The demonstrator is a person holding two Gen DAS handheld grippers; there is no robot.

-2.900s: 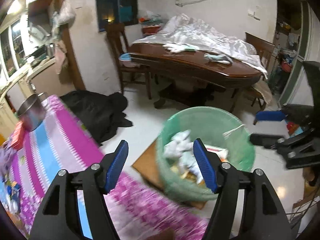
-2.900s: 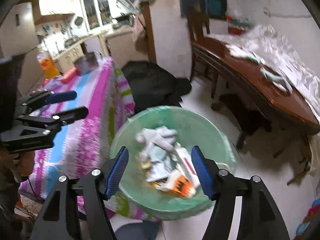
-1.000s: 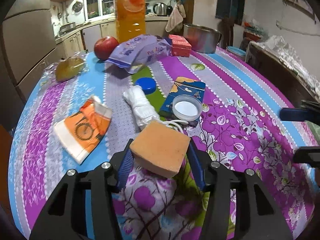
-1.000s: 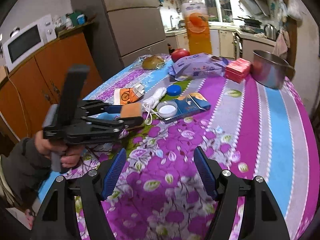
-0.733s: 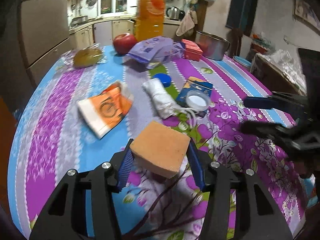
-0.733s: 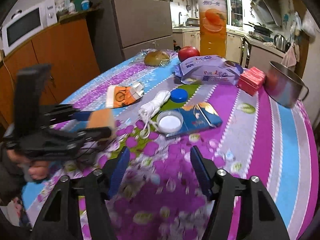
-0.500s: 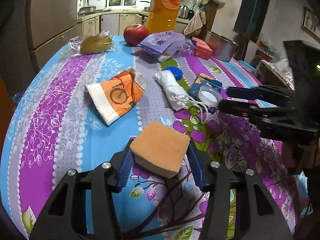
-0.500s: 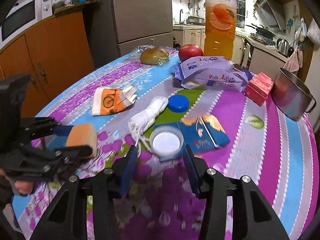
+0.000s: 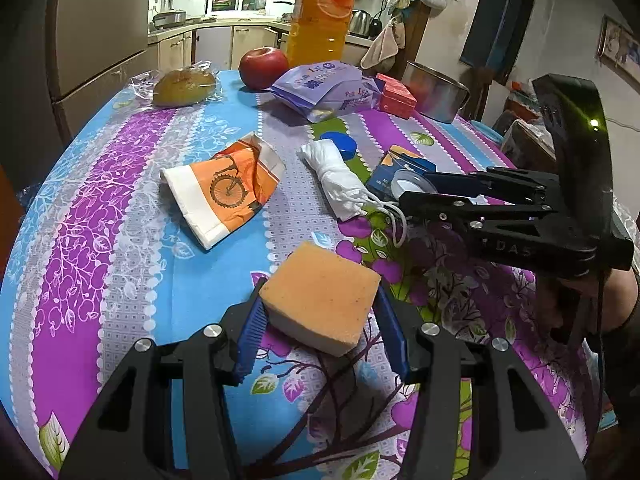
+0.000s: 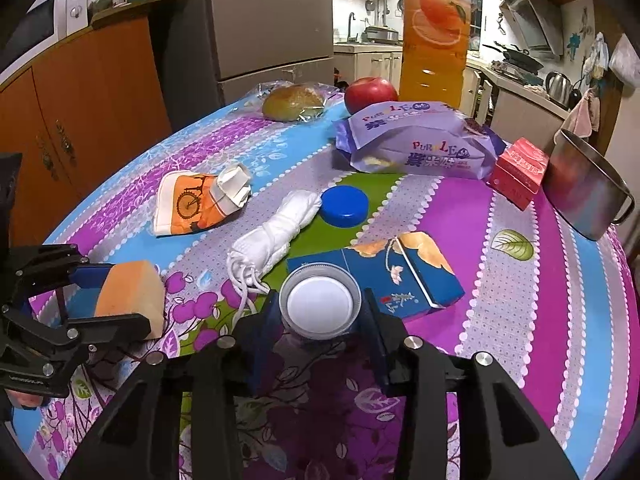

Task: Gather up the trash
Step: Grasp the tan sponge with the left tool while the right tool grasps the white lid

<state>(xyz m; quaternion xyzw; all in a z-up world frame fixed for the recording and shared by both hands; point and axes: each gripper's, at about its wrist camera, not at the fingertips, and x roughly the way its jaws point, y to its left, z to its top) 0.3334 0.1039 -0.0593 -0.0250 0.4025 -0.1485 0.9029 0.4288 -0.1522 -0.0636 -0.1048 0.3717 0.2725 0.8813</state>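
Orange sponge (image 9: 320,296) between left tongs (image 9: 320,334), above the floral tablecloth (image 9: 120,240); right tongs (image 9: 416,196) beyond.

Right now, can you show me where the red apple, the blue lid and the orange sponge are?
red apple (image 10: 371,95), right wrist view, middle of its shiny front.
blue lid (image 10: 344,205), right wrist view, centre of its flat top.
orange sponge (image 9: 320,298), left wrist view, middle of its top face.

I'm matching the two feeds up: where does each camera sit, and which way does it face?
Left wrist: on the left hand-held gripper, facing down across the table; shows the orange sponge it clamps and the right hand-held gripper.
Right wrist: on the right hand-held gripper, facing the white lid between its pads.
Shared: sponge, lid, blue cap.
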